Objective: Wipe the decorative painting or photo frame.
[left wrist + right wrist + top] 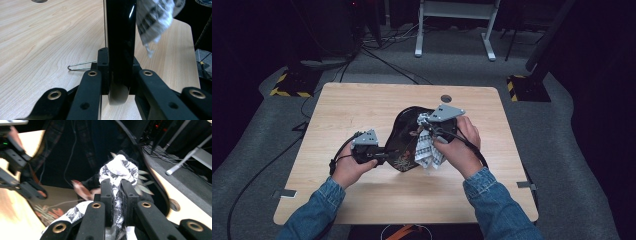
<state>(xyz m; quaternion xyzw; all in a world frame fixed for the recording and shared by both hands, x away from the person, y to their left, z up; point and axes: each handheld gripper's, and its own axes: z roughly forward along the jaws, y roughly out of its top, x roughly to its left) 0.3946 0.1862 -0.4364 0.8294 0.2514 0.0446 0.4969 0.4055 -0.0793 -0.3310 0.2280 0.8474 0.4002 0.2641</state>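
Near the middle of the bench (337,110), the left gripper (381,156) clamps the rim of the black lacquered plate (404,132), holding it tilted, while the right gripper (428,131), clamped on the patterned cloth (426,150), wipes its face; next move, probably, sweeps toward the unwiped lower edge.

Both forearms wear blue denim sleeves (494,200) with buttoned cuffs. The left gripper (384,156) is a black, boxy plastic tool topped by a grey three-cornered plate, with a black cable looping from its rear. The right gripper (428,126) has the same grey plate and a black cable. Up close, each gripper's black jaw links carry brass-ringed rivets (92,73) and small screw holes.
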